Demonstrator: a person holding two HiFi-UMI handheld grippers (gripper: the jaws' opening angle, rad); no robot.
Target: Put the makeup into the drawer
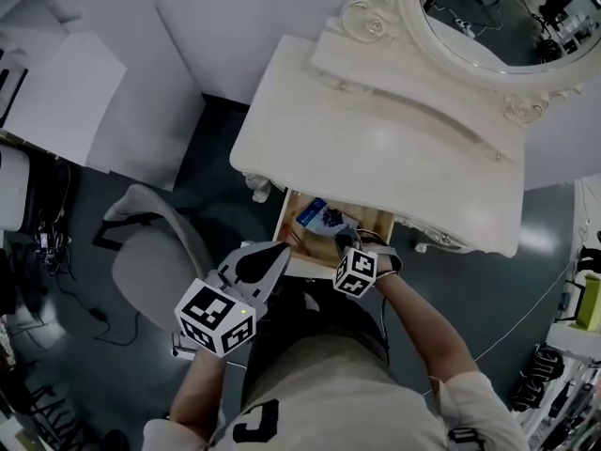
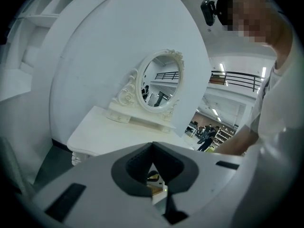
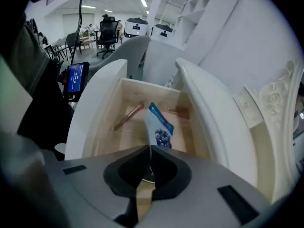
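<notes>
The left gripper [image 1: 279, 248] is held shut and empty just beside the left front corner of the open drawer [image 3: 107, 127]. A slim copper-coloured stick [image 3: 128, 117] is seen lying flat on the pale wooden floor. A thin, glossy blue-and-white sachet [image 3: 156, 129] is pinched by one edge in the closed right gripper [image 3: 150, 150], its long axis running on from the jaws down into the drawer. Only lowering and release are judged to remain.

Head view overhead, right gripper view close, sharing drawer [image 1: 374, 222], left seemingly facing mirror [image 2: 160, 82]

The sachet [image 3: 158, 129] blocks mid drawer [image 3: 107, 125]; sides free.
</notes>
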